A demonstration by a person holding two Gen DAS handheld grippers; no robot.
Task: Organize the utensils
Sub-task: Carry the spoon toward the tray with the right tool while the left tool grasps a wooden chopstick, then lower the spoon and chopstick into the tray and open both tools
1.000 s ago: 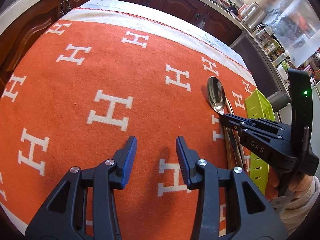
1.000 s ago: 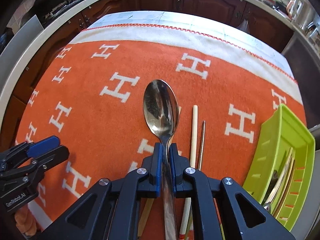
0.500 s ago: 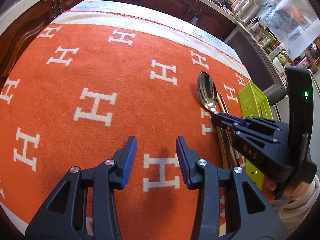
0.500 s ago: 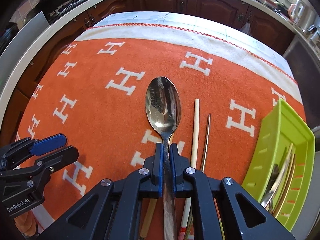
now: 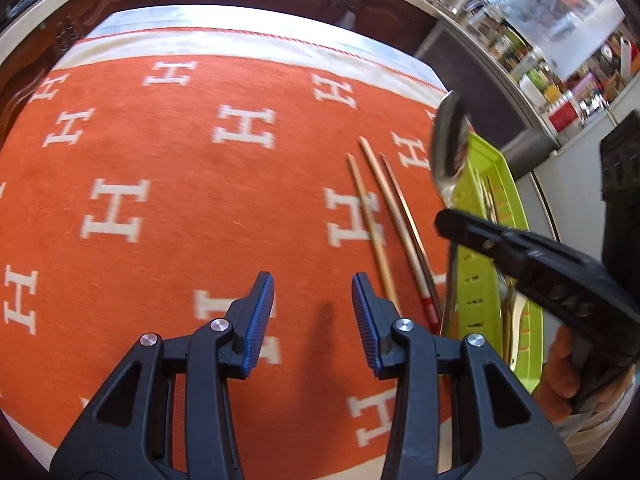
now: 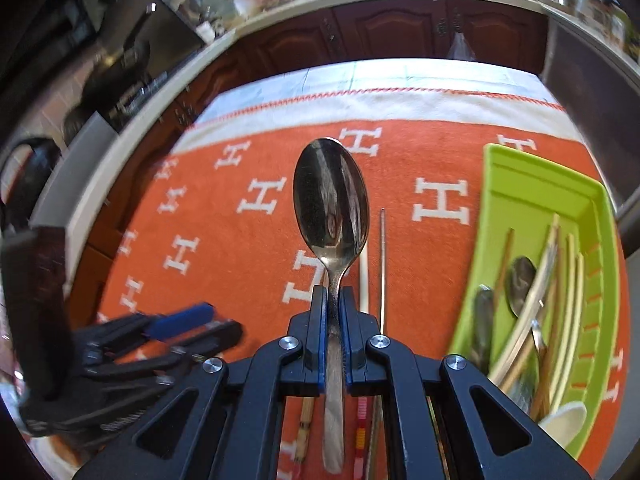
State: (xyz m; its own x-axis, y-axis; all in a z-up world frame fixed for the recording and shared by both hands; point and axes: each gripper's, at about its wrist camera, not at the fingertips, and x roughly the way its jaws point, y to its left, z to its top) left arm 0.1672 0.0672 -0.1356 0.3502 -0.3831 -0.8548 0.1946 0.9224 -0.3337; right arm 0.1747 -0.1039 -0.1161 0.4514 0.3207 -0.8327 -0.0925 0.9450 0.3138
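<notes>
Spoon (image 6: pixel 330 196) sits mid-frame, clamped at its neck by the right tongs (image 6: pixel 334 312), long axis running up the picture, bowl uppermost, apparently clear of the cloth (image 6: pixel 208 216). Step in hand: carrying it. Next, swing right over the tray (image 6: pixel 600 216) and release. Left tongs (image 5: pixel 313 312) gape, holding nothing.

Both grippers are black plastic scissor-style frames with triangular cutouts, silver round screws at the pivots and blue ribbed pads on the inner finger faces: left gripper (image 5: pixel 313 300), right gripper (image 6: pixel 334 320). From the left wrist the right gripper's body shows as a thick black housing with small dark bolts along its side. A beige ribbed cuff (image 5: pixel 608 426) is worn at the wrist of the hand (image 5: pixel 562 376) that grips its handle.
</notes>
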